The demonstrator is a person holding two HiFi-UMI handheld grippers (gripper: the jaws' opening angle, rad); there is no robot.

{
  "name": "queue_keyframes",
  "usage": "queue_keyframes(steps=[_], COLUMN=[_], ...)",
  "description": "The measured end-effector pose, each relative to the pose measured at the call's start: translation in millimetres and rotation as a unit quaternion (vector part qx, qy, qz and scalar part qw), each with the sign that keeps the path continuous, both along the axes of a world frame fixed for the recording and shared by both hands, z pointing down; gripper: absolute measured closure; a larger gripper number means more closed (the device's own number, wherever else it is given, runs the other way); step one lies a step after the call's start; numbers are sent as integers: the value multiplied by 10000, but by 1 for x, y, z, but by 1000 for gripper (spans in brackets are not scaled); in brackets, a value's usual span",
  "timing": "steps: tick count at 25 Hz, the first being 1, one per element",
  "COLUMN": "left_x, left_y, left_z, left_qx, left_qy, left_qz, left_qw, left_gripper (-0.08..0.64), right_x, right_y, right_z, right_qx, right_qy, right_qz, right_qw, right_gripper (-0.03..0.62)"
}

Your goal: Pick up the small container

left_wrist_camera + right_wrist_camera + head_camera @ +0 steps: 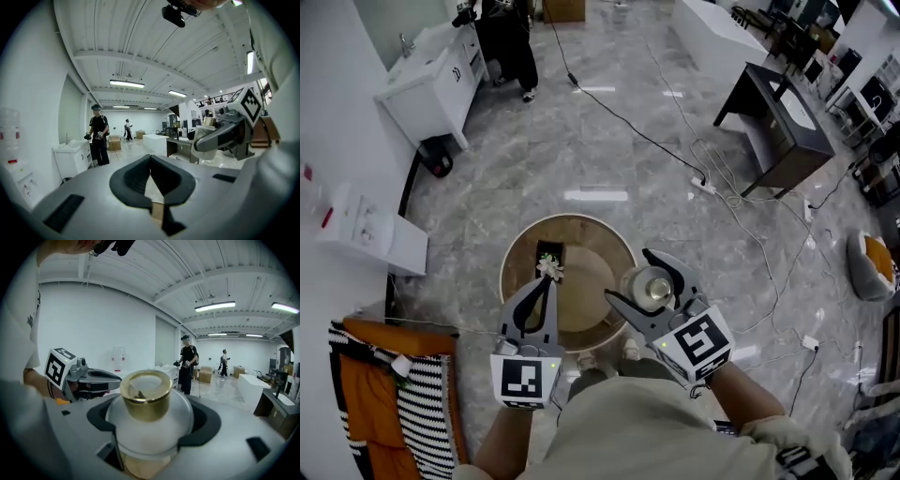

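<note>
One job is looking done: we are holding the small gold-rimmed glass jar (pixel 653 289) up, squeezed tight inside our right claw (pixel 630 275). Our left claw (pixel 547 281), beside it, is pinching nothing, jaws together.

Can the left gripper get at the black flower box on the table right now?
Probably yes: the left gripper hangs close by the flower box with nothing between them, though its jaws are shut and need opening.

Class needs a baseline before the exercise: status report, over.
Left gripper shut, empty. Right gripper shut on the small container, over the edge of the round table. Nothing blocking it.
</note>
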State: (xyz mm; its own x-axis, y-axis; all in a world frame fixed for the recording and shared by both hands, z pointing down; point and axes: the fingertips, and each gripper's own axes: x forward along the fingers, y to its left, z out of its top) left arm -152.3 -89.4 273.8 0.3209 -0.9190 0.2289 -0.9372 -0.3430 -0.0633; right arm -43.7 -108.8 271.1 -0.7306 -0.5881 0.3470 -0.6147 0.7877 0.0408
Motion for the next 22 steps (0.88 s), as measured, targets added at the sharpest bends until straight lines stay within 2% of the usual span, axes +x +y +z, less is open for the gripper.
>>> queue_keyframes(steps=[5, 11, 16, 22], left_x=[-6, -7, -5, -7], left_y=[18, 41, 46, 42], left_z=[-8, -14, -7, -1], left_qx=[93, 181, 54, -17], left_qy=[-39, -194, -315, -236], left_qz=[-88, -207, -148, -134], left_qw=[9999, 9994, 9994, 9996], left_gripper=[554, 554, 554, 554], right_x=[-4, -9, -8, -13], right_y=[17, 45, 54, 53], right_z=[-18, -22, -17, -7], right_qx=[142, 46, -16, -65], right_qy=[17, 61, 41, 151], right_qz=[-120, -310, -346, -352], right_qw=[9998, 9995, 9994, 9992], right_gripper=[258, 258, 258, 258])
